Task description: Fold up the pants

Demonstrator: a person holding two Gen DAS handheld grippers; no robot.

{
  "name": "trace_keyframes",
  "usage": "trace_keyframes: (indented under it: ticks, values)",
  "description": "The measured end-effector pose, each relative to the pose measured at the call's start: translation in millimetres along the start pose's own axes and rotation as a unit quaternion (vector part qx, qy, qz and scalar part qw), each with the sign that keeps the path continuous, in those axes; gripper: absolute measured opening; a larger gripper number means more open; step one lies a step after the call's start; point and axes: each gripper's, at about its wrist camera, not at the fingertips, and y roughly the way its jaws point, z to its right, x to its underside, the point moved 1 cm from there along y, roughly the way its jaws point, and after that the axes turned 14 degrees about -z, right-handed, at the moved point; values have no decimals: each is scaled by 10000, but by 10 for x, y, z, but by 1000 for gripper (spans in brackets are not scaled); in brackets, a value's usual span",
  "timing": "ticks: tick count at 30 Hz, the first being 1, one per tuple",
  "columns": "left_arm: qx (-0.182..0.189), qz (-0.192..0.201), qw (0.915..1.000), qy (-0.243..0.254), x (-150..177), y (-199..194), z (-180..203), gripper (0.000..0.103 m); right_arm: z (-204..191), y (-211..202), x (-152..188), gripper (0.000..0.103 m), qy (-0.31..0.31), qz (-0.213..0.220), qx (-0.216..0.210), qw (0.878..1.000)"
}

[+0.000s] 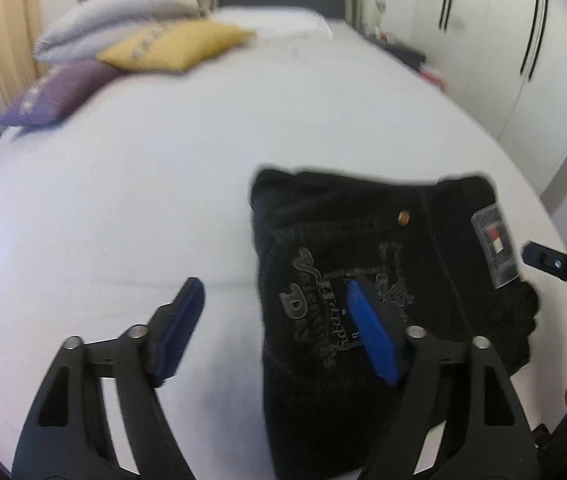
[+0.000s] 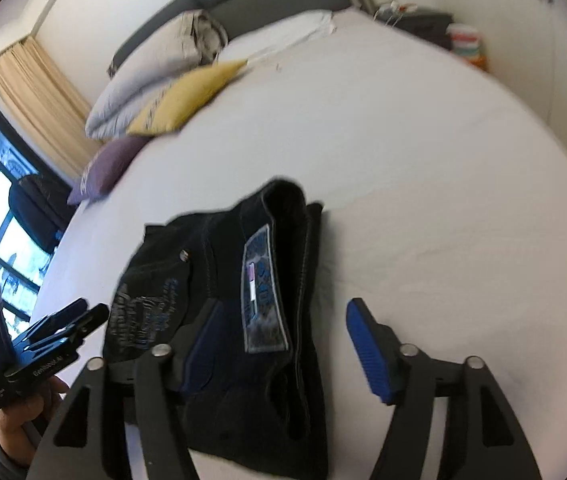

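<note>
Already the pants (image 1: 383, 280) lay as a compact black bundle on the white bed (image 1: 163, 200), near its close edge, with the waistband patch (image 2: 261, 288) facing up. The left gripper (image 1: 279, 328) stood wide, one pad over bare sheet and the other above the printed cloth, with nothing pinched between them. The right gripper (image 2: 283, 344) was wide too, straddling the bundle's right side, one pad over the fabric and the other over the sheet; it held nothing either. The fold looked close to done.

The risk from here was a snag. A pad dragging across the top layer as either gripper pulled away could lift it and spring the fold open. The far end (image 2: 287, 200) stood up in a loose hump and might slump or unroll by itself. The cushions (image 1: 171, 46) sat well apart, so no trouble there.
</note>
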Motion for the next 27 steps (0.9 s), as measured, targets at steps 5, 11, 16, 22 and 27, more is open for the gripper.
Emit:
trace_keyframes:
  ticks: [5, 11, 16, 22, 27]
  values:
    - [-427, 1062, 9933, -150, 315, -818, -14, 101, -285, -772, 355, 88, -348, 1069, 581, 9920]
    - [-1057, 2410, 9644, -254, 928, -2127, 253, 103, -823, -1758, 995, 103, -1001, 2587, 899, 9565]
    - [-740, 2953, 9525, 99, 1357, -2883, 418, 103, -1140, -2375, 1323, 103, -1321, 3153, 854, 9359]
    - [-787, 2006, 9762, 221, 1391, -2915, 546, 103, -1283, -2759, 1516, 103, -1079, 3057, 857, 9421]
    - [-476, 1194, 9914, -264, 1419, -2678, 553, 103, -1349, -2716, 1619, 103, -1007, 2613, 976, 9550]
